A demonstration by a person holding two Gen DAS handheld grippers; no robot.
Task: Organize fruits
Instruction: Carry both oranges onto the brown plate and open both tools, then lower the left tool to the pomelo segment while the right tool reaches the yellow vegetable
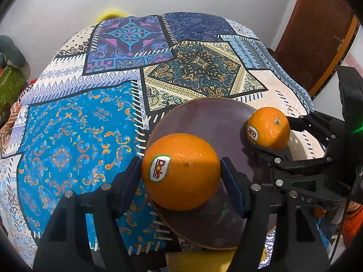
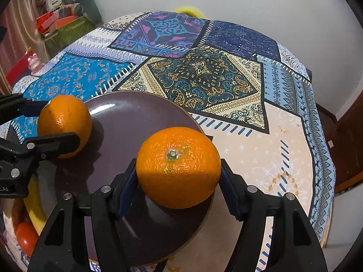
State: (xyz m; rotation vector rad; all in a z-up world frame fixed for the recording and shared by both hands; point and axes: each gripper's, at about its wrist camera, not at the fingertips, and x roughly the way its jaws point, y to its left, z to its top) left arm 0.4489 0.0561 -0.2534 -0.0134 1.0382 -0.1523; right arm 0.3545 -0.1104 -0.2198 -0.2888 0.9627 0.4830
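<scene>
Banana (image 2: pixel 34 206), perhaps, behind hand-held gripper (image 2: pixel 78 141)

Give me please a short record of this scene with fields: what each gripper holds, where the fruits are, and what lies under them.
left gripper: jaws closed on the left orange
right gripper: jaws closed on the right orange
position of oranges: both over the plate
plate: dark, round, otherwise bare
surface: table with patterned cloth
contact with plate: cannot tell

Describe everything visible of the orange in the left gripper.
The orange is round, bright and dimpled, with a white oval Dole sticker facing left in the left wrist view. It sits clamped between the left gripper's blue pads, over the near-left rim of the dark plate; whether it touches the plate is unclear.
</scene>
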